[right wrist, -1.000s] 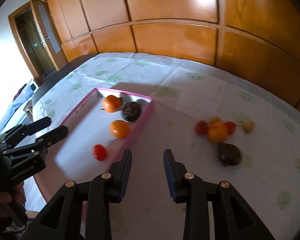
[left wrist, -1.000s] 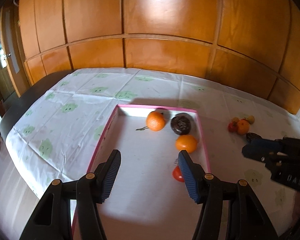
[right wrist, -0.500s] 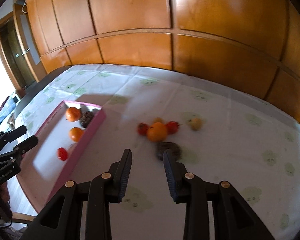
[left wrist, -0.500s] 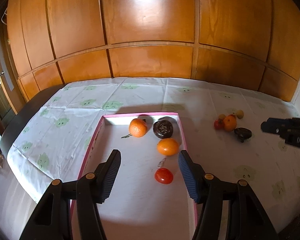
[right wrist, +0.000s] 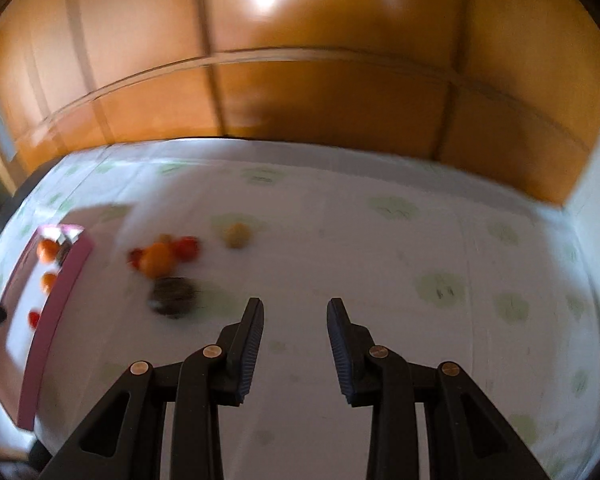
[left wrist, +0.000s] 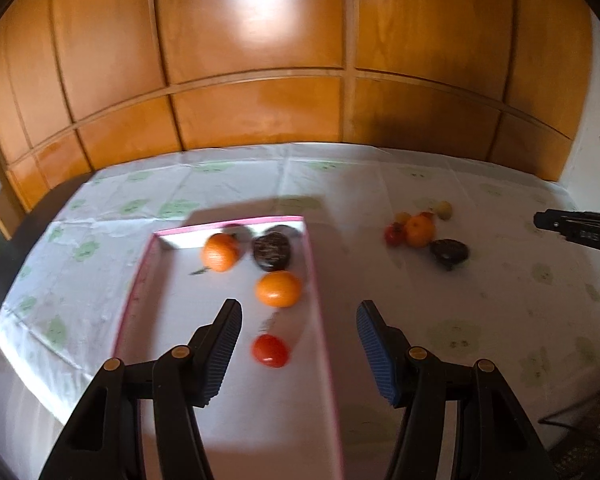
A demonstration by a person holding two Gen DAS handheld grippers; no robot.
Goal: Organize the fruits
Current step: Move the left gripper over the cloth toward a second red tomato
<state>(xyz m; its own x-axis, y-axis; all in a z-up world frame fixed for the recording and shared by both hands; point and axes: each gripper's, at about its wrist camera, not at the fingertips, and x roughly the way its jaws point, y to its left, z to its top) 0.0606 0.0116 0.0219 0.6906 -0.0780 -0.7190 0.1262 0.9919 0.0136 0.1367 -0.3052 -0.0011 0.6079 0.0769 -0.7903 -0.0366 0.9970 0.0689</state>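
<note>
Over the pink tray [left wrist: 318, 280], left gripper [left wrist: 298, 312] apart and empty, tomato [left wrist: 271, 351] and two oranges [left wrist: 278, 289] inside tray, right gripper [right wrist: 295, 312] apart, empty, beside loose fruit pile [right wrist: 160, 258] right of tray.

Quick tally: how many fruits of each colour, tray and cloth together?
Orange fruit: 3
Red fruit: 3
Dark fruit: 2
Yellow fruit: 2
Total: 10
</note>
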